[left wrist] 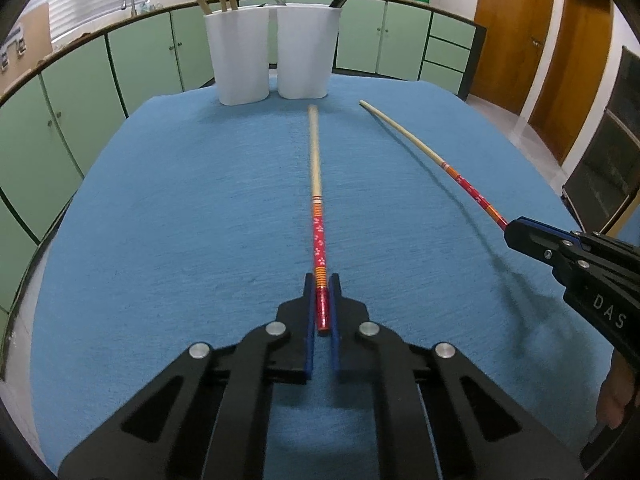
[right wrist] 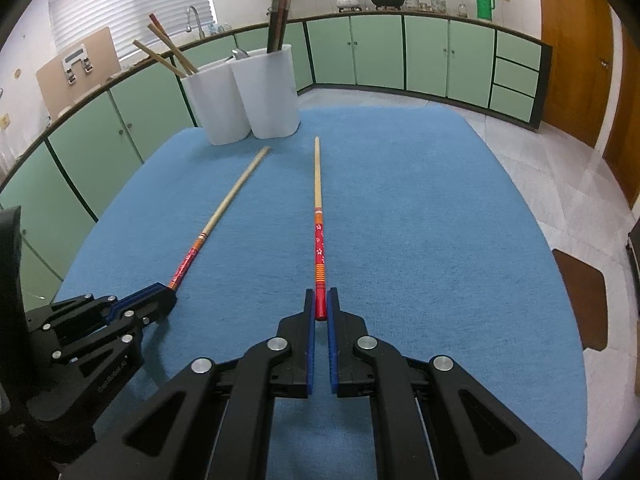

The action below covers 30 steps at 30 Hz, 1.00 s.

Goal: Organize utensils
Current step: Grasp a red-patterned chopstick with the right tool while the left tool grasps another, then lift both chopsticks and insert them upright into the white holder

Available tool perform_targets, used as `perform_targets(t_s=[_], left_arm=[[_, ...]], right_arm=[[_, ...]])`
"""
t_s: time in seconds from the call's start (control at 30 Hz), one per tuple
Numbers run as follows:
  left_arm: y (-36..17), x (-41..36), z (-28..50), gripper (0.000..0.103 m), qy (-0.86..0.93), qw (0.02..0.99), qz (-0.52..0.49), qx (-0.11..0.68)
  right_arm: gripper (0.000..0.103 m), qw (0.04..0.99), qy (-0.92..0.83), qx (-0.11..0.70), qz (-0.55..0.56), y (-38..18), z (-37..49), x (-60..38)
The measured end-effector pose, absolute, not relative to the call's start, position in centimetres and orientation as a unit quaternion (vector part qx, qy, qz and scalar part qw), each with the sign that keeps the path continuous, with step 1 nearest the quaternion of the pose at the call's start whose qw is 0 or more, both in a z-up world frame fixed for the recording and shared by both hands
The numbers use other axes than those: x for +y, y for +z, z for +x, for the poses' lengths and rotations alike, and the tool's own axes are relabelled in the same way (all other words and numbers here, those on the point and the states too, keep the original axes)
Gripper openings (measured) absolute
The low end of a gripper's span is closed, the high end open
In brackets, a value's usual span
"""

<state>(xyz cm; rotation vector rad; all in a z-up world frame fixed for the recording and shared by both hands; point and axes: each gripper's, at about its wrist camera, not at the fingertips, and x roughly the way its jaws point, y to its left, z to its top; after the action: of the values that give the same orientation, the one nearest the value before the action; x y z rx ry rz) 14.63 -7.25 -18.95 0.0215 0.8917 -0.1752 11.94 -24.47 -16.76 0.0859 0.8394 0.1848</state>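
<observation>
Two long chopsticks with red and orange patterned ends lie over the blue cloth. My left gripper is shut on the red end of the left chopstick, which points at two white holders. My right gripper is shut on the red end of the right chopstick. In the left wrist view the right gripper holds its chopstick at the right. In the right wrist view the left gripper holds its chopstick at the left. The white holders hold several chopsticks and dark utensils.
The blue cloth covers the table, and the holders stand at its far edge. Green kitchen cabinets run behind the table. Wooden doors stand at the right. A chair seat sits beside the table's right edge.
</observation>
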Motion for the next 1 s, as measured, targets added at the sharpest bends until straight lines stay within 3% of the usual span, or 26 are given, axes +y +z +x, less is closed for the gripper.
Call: perform_targets(t_s=[0.43, 1.0], left_arm=[[-12.9, -6.6, 11.8, 0.005, -0.087, 0.929, 0.028, 0.358], [-1.8, -4.7, 11.2, 0.005, -0.114, 0.963, 0.009, 0.245]], right_arm=[[0.006, 0.924, 0.096, 0.37, 0.025, -12.9, 11.0, -24.5], [0.006, 0.947, 0.14, 0.287, 0.023, -2.7, 10.8, -24.1]])
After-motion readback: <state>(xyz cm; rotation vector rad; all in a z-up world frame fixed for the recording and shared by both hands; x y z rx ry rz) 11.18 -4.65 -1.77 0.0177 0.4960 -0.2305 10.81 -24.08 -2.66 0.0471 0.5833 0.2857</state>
